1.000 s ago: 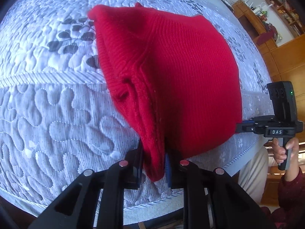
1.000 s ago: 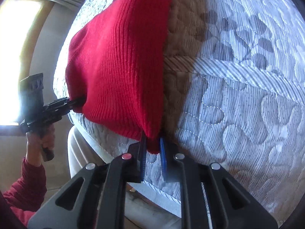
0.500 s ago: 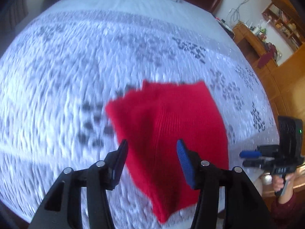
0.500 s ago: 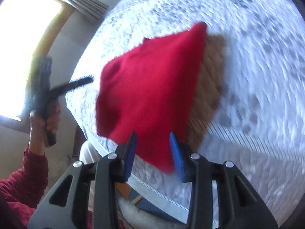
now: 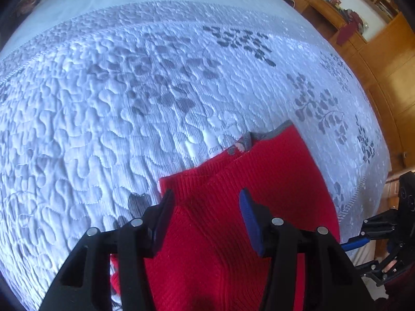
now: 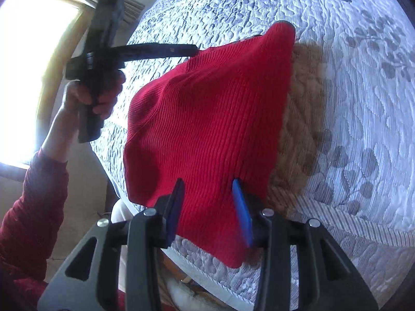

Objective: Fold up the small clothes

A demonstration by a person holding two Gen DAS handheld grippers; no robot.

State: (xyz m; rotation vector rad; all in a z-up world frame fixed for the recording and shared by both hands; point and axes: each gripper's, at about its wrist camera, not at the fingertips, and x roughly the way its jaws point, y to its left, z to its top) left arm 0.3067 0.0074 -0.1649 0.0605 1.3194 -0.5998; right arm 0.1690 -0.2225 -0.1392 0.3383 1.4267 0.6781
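Lying flat near the edge of the quilted white bedspread [image 5: 109,119], the ribbed red knit garment [image 6: 207,119] is folded into a rough wedge. Left gripper [image 5: 205,215] hovers above it, jaws apart; right gripper [image 6: 208,207] is opening, nothing pinched.

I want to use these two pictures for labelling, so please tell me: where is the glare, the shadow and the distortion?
Right wrist view: the window is blown out white, and the red knit garment casts a brownish shadow on the quilt. Left wrist view: even light and sharp, though the fisheye bends the bed into a dome.
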